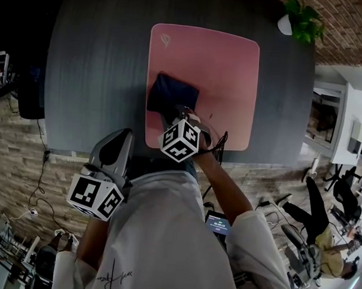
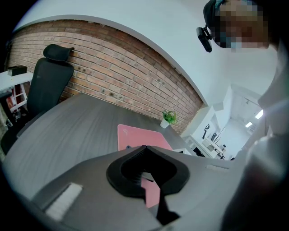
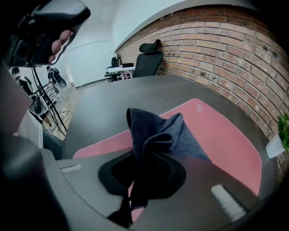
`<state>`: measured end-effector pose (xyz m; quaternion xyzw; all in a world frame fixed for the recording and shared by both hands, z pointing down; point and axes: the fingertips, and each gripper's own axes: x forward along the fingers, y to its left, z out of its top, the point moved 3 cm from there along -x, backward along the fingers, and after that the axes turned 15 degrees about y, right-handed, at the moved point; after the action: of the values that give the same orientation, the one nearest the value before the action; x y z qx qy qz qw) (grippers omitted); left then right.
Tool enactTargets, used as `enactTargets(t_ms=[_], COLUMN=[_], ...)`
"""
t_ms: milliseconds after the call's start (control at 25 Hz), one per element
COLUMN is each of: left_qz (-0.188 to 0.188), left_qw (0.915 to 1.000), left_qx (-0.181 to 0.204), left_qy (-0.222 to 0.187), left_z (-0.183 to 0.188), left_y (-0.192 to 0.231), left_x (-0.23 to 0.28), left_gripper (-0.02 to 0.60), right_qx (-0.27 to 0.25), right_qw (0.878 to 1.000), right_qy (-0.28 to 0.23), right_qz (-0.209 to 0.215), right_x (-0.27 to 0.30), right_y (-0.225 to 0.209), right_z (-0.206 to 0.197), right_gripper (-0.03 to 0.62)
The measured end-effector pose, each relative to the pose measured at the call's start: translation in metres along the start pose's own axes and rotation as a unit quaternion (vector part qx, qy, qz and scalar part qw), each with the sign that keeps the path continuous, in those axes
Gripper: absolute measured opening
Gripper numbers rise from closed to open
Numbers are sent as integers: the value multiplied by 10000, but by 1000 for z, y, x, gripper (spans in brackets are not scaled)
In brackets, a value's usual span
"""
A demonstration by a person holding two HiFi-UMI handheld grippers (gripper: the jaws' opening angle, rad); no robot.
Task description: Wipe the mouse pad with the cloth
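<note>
A dark grey table (image 1: 94, 77) with a rounded near edge fills the view, in an office with a brick wall (image 3: 216, 40) behind it. Closest in, the left gripper (image 1: 122, 138) hovers over the table's near edge, clear of the pad. Its jaws are pressed together with nothing between them. Just beyond, the right gripper (image 1: 176, 114) pinches a fold of the dark blue cloth (image 1: 171, 92). The cloth sits bunched against the left edge of the pink mouse pad (image 1: 225, 83), about midway along that edge, and rises to a peak at the jaws. Most of the pad lies bare toward its right edge and far corners, so the wiping looks barely begun. To do it well, the cloth probably needs lowering so that more of it lies flat. It could then be drawn in overlapping strokes from the left edge across to the right, working toward the far edge. The idle gripper might pin the pad's near left corner in case it slides. A potted plant (image 1: 303, 20) stands at the table's far right corner, and an office chair (image 3: 146, 63) at the far side.
</note>
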<state>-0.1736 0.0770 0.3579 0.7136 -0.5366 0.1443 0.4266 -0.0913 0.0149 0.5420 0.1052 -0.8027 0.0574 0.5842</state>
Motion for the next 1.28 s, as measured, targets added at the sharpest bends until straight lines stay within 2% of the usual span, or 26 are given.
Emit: enactTargets(t_ms=[400,640,1080,1280], left_qz=[88,7,-186,-197], left_qw=[9999,9998,9990,9988], left_qx=[-95,-86,159,168], left_qy=[94,150,363,407], left_z=[-10,-9,4,6], left_y=[13,15,2,2], left_x=[5,11,32,36], left_gripper=[15,15,15,15], right_qx=[-245,-444,-1388,-1626], right_qw=[9997,9989,9899,9860], right_qy=[-9,23,88,136], right_qz=[27,120,263,343], right_x=[-1,-3,-5,-7], right_y=[6,14,26,28], right_z=[-5,-8,-20,-24], right_gripper=[32,34,34,34])
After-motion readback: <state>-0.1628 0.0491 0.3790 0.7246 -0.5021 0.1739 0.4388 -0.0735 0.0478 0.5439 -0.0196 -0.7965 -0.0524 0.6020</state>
